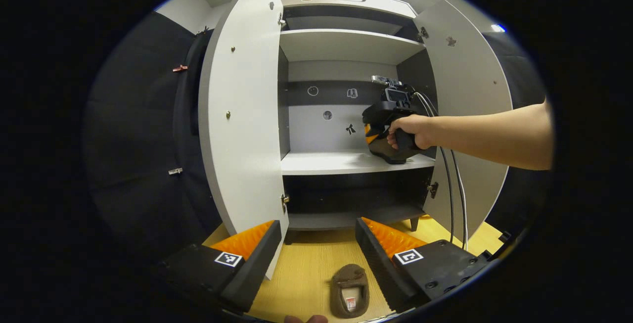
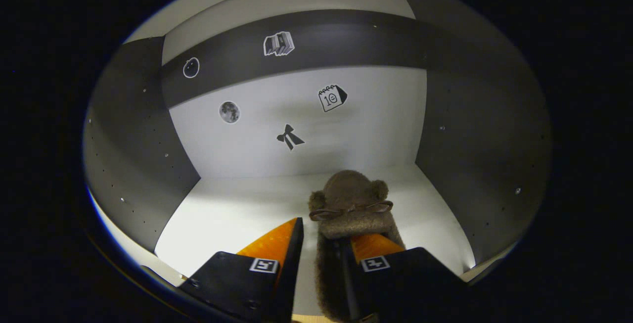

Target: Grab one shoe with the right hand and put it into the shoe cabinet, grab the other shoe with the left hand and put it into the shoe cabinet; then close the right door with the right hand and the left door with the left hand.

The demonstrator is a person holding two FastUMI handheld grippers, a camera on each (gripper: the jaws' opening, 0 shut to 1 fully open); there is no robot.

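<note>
A brown fuzzy slipper lies toe-first on the white middle shelf of the shoe cabinet. My right gripper is shut on the slipper's left side wall, with one finger outside it and one inside its opening. In the left gripper view a hand holds the right gripper inside the cabinet at the shelf's right end, and the slipper's sole rests at the shelf's front edge. The second brown slipper lies on the wooden floor, low between the fingers of my open left gripper.
Both cabinet doors stand open: the left door swung out close to my left finger, the right door behind the person's forearm. Cables hang from the right gripper. There is a top shelf and a dark bottom compartment.
</note>
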